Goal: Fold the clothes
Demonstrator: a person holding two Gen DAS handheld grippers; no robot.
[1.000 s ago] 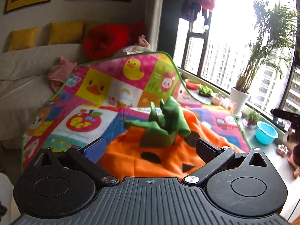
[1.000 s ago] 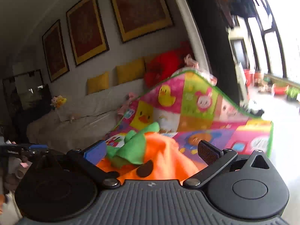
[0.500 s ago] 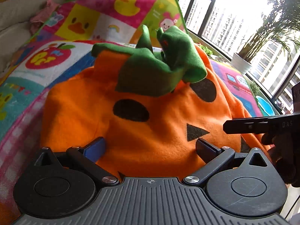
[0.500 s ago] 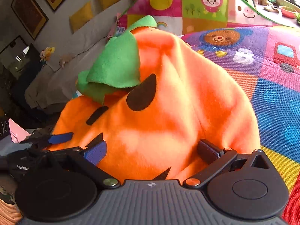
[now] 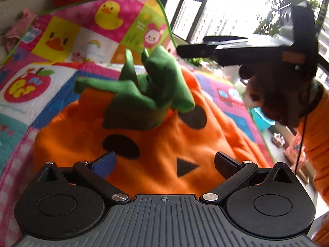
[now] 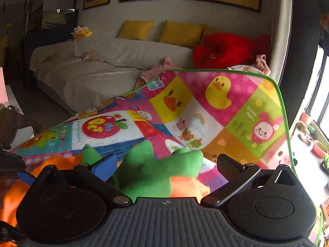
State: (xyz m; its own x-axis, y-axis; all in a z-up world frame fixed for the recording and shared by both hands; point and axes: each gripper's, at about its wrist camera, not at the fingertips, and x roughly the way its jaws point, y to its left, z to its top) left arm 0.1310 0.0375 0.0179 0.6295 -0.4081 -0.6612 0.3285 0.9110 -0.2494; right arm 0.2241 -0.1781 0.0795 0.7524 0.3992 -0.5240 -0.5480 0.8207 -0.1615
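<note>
Playmat [image 5: 61, 37], pumpkin costume [image 5: 164, 144], tools spread.

Orange fleece pumpkin costume [image 5: 156, 154] lies spread and rumpled on the colourful play mat [image 5: 67, 39], face side up. Black felt patches: two oval eyes, a small triangular nose below them. Green leaf collar [image 5: 144, 96] sits bunched at the top, its pointed tabs sticking up unevenly. In the right wrist view the collar [image 6: 156, 173] shows close, orange fabric beneath it.
</note>
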